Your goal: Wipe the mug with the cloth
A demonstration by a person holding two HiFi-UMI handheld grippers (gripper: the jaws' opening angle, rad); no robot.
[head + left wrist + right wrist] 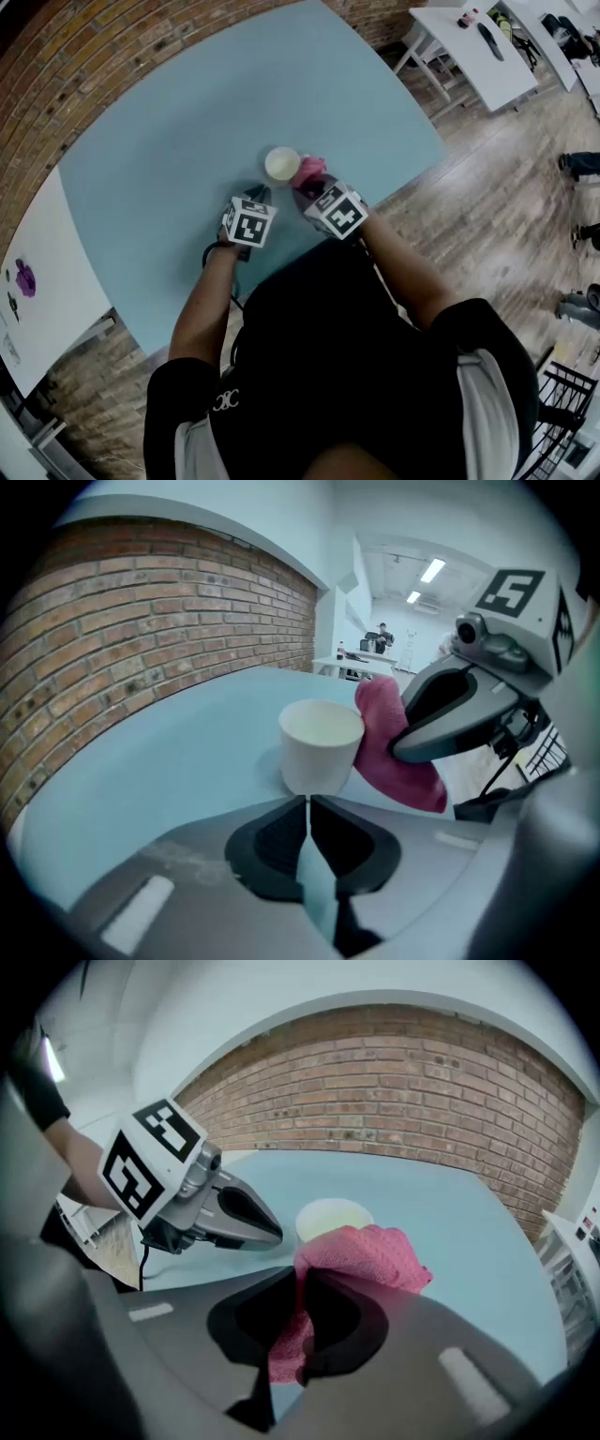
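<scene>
A white mug stands upright on the light blue table. A pink cloth is bunched against the mug's right side, and my right gripper is shut on it. In the right gripper view the cloth bulges out of the closed jaws of that gripper, just short of the mug. My left gripper sits just in front of the mug, apart from it. In the left gripper view its jaws are shut with nothing between them, the mug straight ahead and the cloth at its right.
A brick wall runs behind the table. A white table with small dark objects adjoins at the left. More white tables stand on the wooden floor at upper right. Other people's feet show at the right edge.
</scene>
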